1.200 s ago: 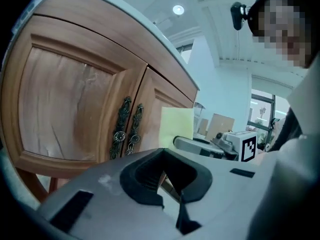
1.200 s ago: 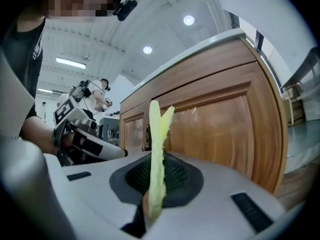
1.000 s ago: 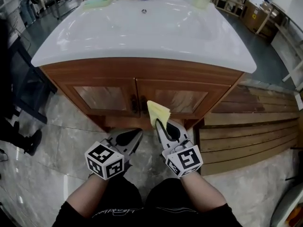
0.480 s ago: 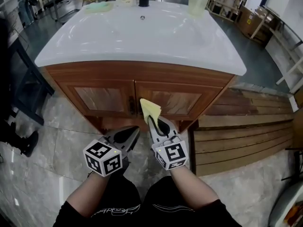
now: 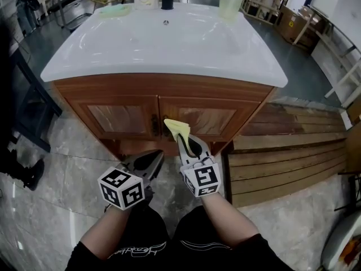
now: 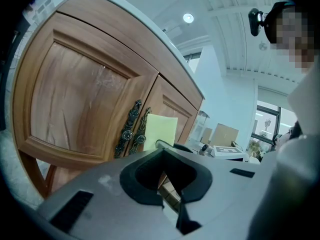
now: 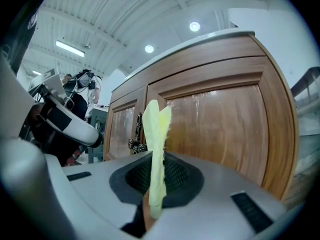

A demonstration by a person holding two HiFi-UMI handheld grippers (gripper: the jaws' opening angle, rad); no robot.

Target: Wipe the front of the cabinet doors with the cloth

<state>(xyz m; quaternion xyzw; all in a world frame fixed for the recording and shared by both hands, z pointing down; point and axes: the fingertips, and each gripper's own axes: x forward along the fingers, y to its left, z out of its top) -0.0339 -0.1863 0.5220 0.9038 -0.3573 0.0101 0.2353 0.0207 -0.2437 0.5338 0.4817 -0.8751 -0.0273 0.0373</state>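
Whether the cloth (image 5: 176, 127) touched the cabinet doors (image 5: 121, 116), I couldn't tell. It stood upright, pinched in my right gripper (image 5: 183, 140); my left gripper (image 5: 149, 158) was pressed together, empty.

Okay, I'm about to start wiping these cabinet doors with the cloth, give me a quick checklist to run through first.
1. Grip: the right claw is shut on the yellow cloth: ok.
2. Spare hand: the left claw is shut, empty, short of the doors: ok.
3. Both cabinet doors closed: ok.
4. Contact: cloth touching the door front: cannot tell.
5. Snag: cloth clear of the door handles: cannot tell, it stands close by them.
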